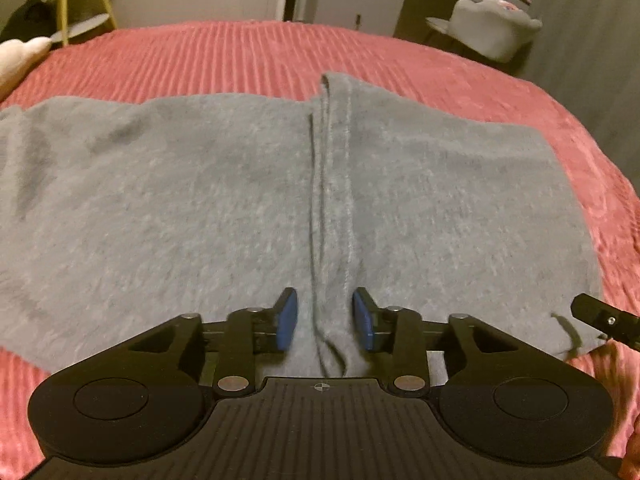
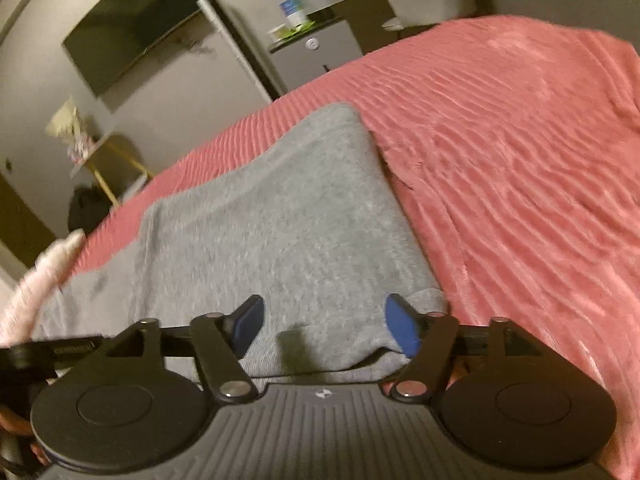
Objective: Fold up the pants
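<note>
Left gripper (image 1: 325, 320): jaws part-way apart, blue pads either side of a raised ridge in the cloth; pads not pressing on it, small gap each side
Right gripper (image 2: 322, 330): jaws wide apart over the near edge of the cloth, nothing clamped; a dark shadow on the fabric between the pads
Pants (image 1: 200, 208): grey, soft knit, spread flat across the bed; folded ridge (image 1: 334, 184) runs from the near edge straight away from the left camera
Pants, right view: one end rounded (image 2: 332, 128), long edge lying against the cover
Bed cover (image 1: 240, 56): pink, ribbed, under the whole garment
Far side: side table (image 1: 80, 4) with yellow legs, grey cabinet (image 1: 356, 4)
Focus: both views slightly blurred
</note>
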